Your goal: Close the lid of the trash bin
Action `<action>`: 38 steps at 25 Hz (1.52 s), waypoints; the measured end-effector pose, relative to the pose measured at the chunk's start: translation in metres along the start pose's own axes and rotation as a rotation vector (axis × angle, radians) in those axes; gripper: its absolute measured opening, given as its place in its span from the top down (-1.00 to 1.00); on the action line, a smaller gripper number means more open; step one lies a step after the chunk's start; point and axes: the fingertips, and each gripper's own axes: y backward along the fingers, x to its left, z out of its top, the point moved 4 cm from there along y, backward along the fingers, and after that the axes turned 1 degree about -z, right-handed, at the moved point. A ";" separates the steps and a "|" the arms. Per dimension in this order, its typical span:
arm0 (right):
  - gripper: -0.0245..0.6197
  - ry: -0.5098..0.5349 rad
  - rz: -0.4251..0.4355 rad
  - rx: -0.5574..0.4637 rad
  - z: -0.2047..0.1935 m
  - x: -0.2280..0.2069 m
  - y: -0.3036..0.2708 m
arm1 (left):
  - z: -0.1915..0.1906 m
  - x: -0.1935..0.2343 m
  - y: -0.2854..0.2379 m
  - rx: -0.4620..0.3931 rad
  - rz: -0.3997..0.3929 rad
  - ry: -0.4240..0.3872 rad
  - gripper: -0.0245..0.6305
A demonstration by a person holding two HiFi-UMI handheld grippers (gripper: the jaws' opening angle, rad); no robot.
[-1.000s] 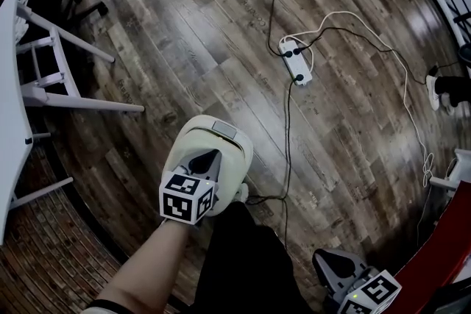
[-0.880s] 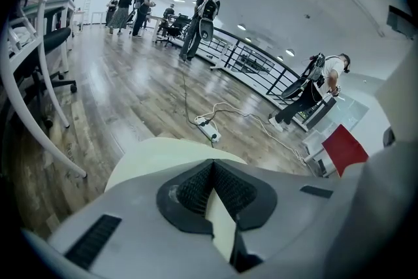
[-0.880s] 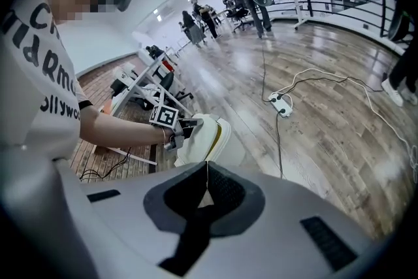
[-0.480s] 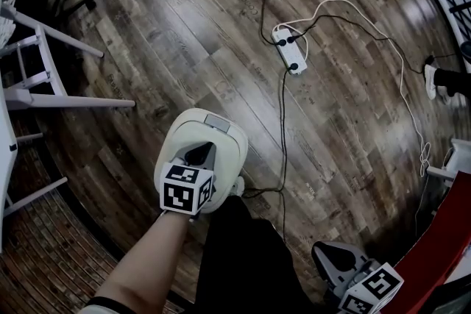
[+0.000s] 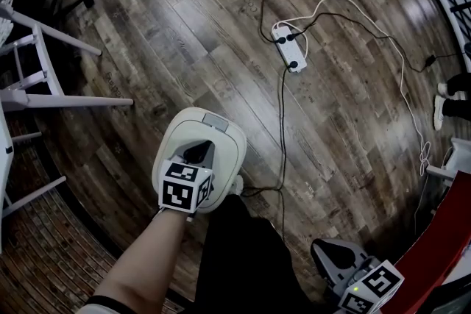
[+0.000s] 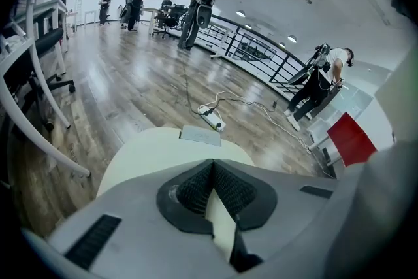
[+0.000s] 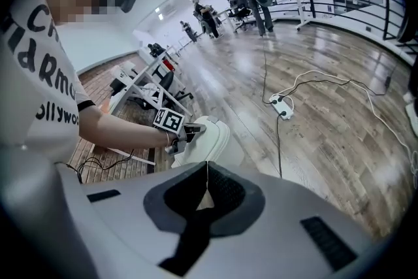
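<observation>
A cream trash bin lid (image 5: 224, 143) with a grey tab (image 5: 214, 121) at its far edge lies flat over the bin on the wooden floor. My left gripper (image 5: 197, 153) rests on top of the lid, jaws shut with nothing between them. In the left gripper view the shut left gripper (image 6: 210, 164) sits just above the lid (image 6: 144, 157). My right gripper (image 5: 335, 258) hangs at the lower right, away from the bin, shut and empty. The right gripper view shows the right gripper (image 7: 206, 183) facing the bin (image 7: 222, 140) and the left gripper (image 7: 189, 131) on it.
A white power strip (image 5: 288, 48) with black and white cables lies on the floor beyond the bin. White table legs (image 5: 66, 101) stand at the left. A red panel (image 5: 441, 246) is at the lower right. My black trouser leg (image 5: 243, 254) is beside the bin.
The left gripper has stayed on the lid and shifted slightly toward me with it. The head view has drifted a little. The right gripper has barely moved.
</observation>
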 end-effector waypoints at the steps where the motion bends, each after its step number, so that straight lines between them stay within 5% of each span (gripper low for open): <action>1: 0.89 0.000 0.002 -0.002 0.001 0.000 -0.001 | 0.000 0.001 0.000 0.002 0.000 0.002 0.91; 15: 0.89 0.006 0.007 -0.008 0.002 -0.003 0.004 | 0.000 0.001 -0.002 -0.017 0.010 0.036 0.90; 22: 0.89 0.070 0.019 -0.009 0.009 0.009 0.024 | 0.014 -0.018 0.033 -0.128 0.009 0.071 0.91; 38: 0.89 0.446 0.107 -0.242 0.042 0.066 0.142 | 0.061 -0.154 0.257 -0.496 0.081 -0.051 0.91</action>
